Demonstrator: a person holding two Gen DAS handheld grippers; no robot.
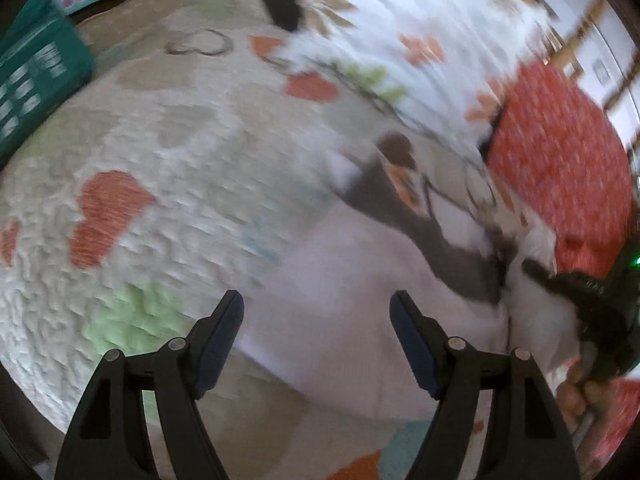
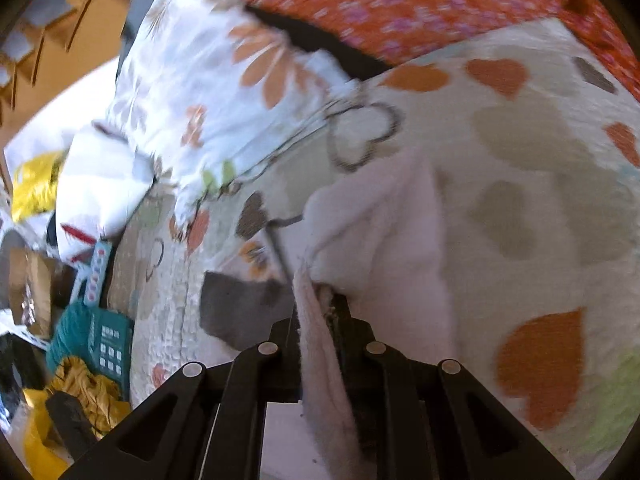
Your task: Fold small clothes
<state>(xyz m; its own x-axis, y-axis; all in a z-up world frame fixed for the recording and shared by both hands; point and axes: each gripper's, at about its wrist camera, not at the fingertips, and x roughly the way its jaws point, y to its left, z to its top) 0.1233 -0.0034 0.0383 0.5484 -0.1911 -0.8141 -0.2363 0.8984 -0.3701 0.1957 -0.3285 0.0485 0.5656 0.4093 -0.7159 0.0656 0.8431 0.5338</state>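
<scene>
The pale pink fleece garment (image 2: 384, 240) lies on the heart-patterned quilt (image 2: 520, 152), its long axis running away from my right gripper (image 2: 316, 300), whose jaws are clamped on its fuzzy hem. My left gripper (image 1: 316, 308) hangs over it, jaws wide, gripping nothing. Teal basket (image 1: 36, 76) label: blurred, unreadable.

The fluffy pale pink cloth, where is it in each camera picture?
Left wrist view: the fluffy pale pink cloth lies low in the middle, beyond the open left gripper.
Right wrist view: it fills the middle, its edge pinched in the right gripper.
Shared landmark: the red flower-print fabric, right in the first, top in the second.
</scene>
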